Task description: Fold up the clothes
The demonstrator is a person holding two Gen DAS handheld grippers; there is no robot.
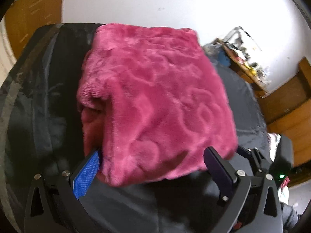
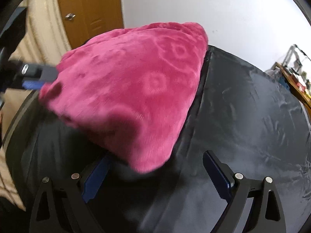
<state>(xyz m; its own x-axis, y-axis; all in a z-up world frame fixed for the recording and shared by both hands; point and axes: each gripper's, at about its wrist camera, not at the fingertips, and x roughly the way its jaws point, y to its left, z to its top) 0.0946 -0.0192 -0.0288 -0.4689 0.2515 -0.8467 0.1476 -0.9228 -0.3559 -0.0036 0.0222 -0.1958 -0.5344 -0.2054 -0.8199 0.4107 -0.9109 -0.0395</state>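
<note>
A folded pink plush garment (image 1: 153,101) with an embossed swirl pattern lies on a black cloth-covered table (image 1: 42,104). My left gripper (image 1: 151,159) is open, its fingers on either side of the garment's near edge, not pinching it. In the right wrist view the same garment (image 2: 134,89) lies left of centre. My right gripper (image 2: 155,165) is open around the garment's near corner. The left gripper (image 2: 37,77) shows at the garment's far left side in that view.
A wooden door (image 2: 89,11) and a white wall stand behind the table. A cluttered wooden shelf (image 1: 245,58) is at the right. Bare black cloth (image 2: 252,106) stretches to the right of the garment.
</note>
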